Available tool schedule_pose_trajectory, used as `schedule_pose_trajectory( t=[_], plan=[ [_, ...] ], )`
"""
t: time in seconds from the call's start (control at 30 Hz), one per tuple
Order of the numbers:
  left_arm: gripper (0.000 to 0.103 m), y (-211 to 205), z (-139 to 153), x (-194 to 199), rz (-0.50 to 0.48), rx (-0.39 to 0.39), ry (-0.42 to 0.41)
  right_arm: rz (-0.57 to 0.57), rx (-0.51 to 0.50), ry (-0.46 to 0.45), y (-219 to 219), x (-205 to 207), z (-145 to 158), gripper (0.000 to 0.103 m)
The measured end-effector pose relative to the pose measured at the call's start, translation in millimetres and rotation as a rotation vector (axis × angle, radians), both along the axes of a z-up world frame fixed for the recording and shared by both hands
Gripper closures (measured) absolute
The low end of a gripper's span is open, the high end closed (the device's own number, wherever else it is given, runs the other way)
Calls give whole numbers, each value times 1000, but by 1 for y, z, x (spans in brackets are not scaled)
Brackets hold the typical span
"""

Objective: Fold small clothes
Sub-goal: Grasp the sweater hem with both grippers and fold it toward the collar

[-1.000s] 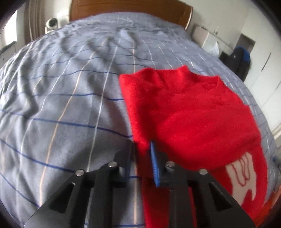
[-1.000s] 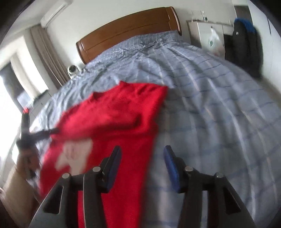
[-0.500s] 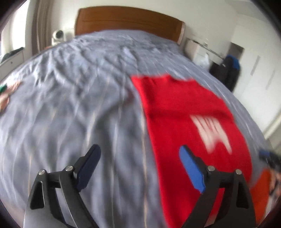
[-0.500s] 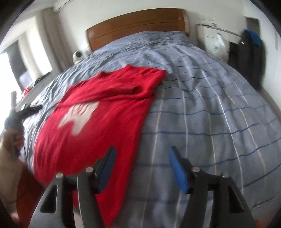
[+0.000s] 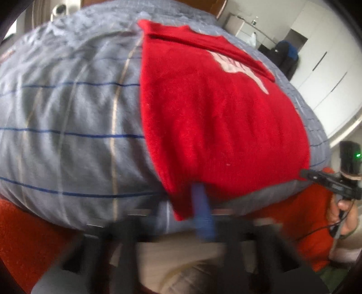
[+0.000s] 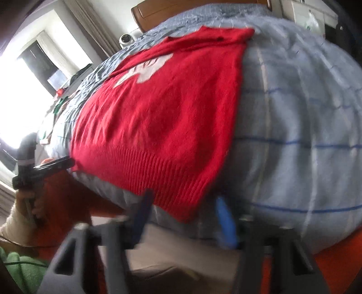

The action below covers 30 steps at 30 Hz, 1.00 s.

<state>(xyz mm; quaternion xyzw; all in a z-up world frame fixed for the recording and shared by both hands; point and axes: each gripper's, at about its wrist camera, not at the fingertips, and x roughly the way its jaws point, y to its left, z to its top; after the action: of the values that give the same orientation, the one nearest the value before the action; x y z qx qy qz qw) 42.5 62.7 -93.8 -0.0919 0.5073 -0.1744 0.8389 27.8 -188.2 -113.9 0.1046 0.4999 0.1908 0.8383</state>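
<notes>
A red knitted sweater (image 5: 215, 108) with a white motif lies flat on the grey checked bed, its ribbed hem at the near edge; it also shows in the right wrist view (image 6: 163, 108). My left gripper (image 5: 181, 210) is at the hem's left corner; the frame is blurred, its blue pad (image 5: 202, 217) lies against the hem, and the other finger does not show clearly. My right gripper (image 6: 183, 217) is open, its fingers on either side of the hem's right corner.
The bed (image 5: 67, 113) fills both views, with a wooden headboard (image 6: 181, 9) at the far end. White wardrobes (image 5: 328, 67) and a dark bag (image 5: 285, 56) stand to the right. A bright window (image 6: 29, 74) is on the left. Orange cloth (image 5: 25, 237) lies below the bed edge.
Both grippers have dropped back from over the sweater to the near edge of the bed and now sit at the hem corners. The left gripper was wide open half a second ago.
</notes>
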Motion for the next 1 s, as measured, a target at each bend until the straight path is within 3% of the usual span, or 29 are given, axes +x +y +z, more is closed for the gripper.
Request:
schedule_pose_trajectory(
  t=[0.03,0.2,0.3,0.37,0.47,0.6,0.77,0.83,0.9,0.93,1.0],
  plan=[
    [100,2,2,0,9,-21,7,-5,15,5,-2,0,0,98],
    [101,12,32,-6,6,-126,-21,4,86,-24,-13,-5,24,98],
    [101,21,70,19,8,-219,-99,-4,131,-103,-20,6,55,98],
    [101,23,89,45,10,-239,-145,-14,148,-171,-25,23,77,98],
    [101,22,111,104,19,-206,-236,-52,163,-265,-33,70,103,98],
    [101,11,112,200,76,-175,-245,-115,159,-354,-37,169,122,98],
    [99,-1,92,302,154,-114,-234,-173,151,-335,-38,288,113,98],
    [89,1,78,322,195,-83,-200,-199,153,-319,-39,327,100,98],
    [39,6,64,339,260,-19,-163,-221,160,-266,-44,358,81,94],
    [33,11,61,343,297,8,-158,-252,164,-250,-49,367,73,80],
    [31,26,65,339,348,-1,-181,-320,180,-221,-62,374,63,63]
  ],
)
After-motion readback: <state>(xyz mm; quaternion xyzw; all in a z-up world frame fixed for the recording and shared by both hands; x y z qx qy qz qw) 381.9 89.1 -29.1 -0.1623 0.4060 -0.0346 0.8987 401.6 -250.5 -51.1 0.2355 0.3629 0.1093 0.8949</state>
